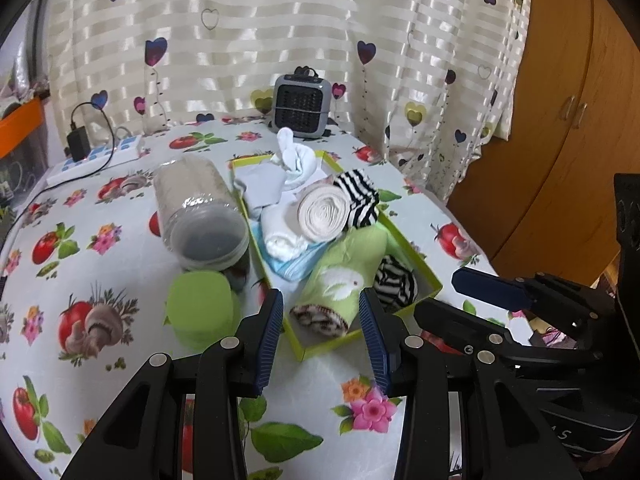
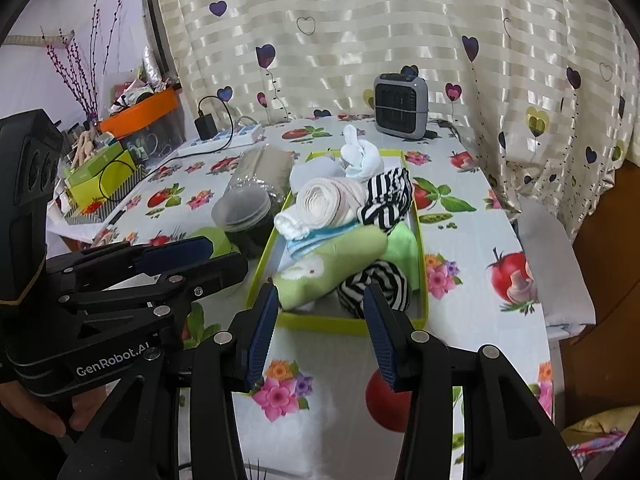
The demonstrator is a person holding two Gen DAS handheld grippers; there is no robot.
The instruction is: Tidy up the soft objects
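The table (image 1: pixel 100 216) carries a white cloth printed with tomatoes, mushrooms and flowers. Near its middle lies a shallow lime-green box (image 1: pixel 434 286), rectangular, its long axis running from the near edge of the table toward the curtain (image 1: pixel 280 40). The box is packed with rolled soft items. Largest is a green towel roll (image 1: pixel 340 280) bearing a white rabbit print; its axis lies slantwise along the box, and its brown-and-white spiral end faces the near left corner. Behind it a cream roll (image 1: pixel 324 210) turns its coiled end toward the cameras. Two black-and-white striped rolls are present, one (image 1: pixel 394 282) at the near right corner, one (image 1: pixel 358 198) farther back. A white knotted sock (image 1: pixel 294 158) stands at the far end.

Left of the box, a clear jar (image 1: pixel 200 208) lies on its side, mouth toward the viewer.

Left gripper (image 1: pixel 320 332): jaws apart, nothing between them, held short of the box. Right gripper (image 2: pixel 320 328): jaws apart, empty, likewise short of the box.
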